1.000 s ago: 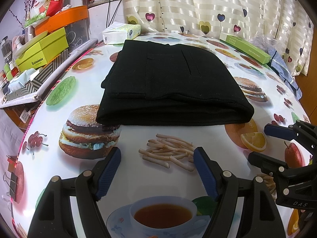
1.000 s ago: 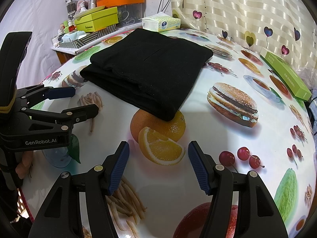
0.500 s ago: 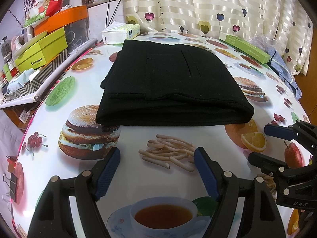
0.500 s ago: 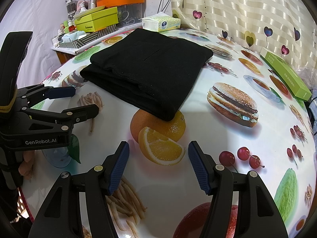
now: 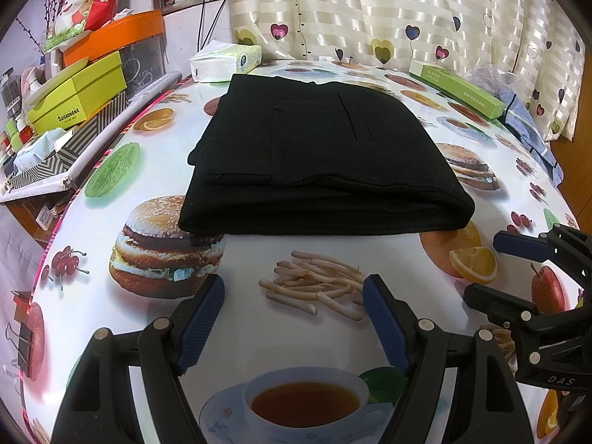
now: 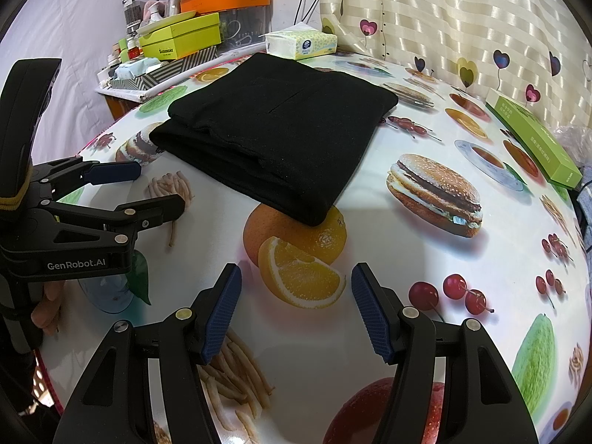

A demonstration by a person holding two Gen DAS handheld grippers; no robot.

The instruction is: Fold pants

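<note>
The black pants point(image 5: 314, 155) lie folded into a flat rectangular stack on the food-print tablecloth point(image 5: 259, 333), also seen in the right wrist view point(image 6: 281, 129). My left gripper point(image 5: 294, 296) is open and empty, a short way in front of the stack's near edge. My right gripper point(image 6: 296, 288) is open and empty, in front of the stack's near right corner. Each gripper shows in the other's view: the right one point(image 5: 492, 262) at the right edge, the left one point(image 6: 159, 188) at the left edge.
A tissue box point(image 5: 225, 60) stands behind the pants. A long green box point(image 5: 458, 88) and a blue cloth point(image 5: 529, 129) lie at the back right. Yellow-green and orange boxes point(image 5: 77, 96) crowd a side table on the left.
</note>
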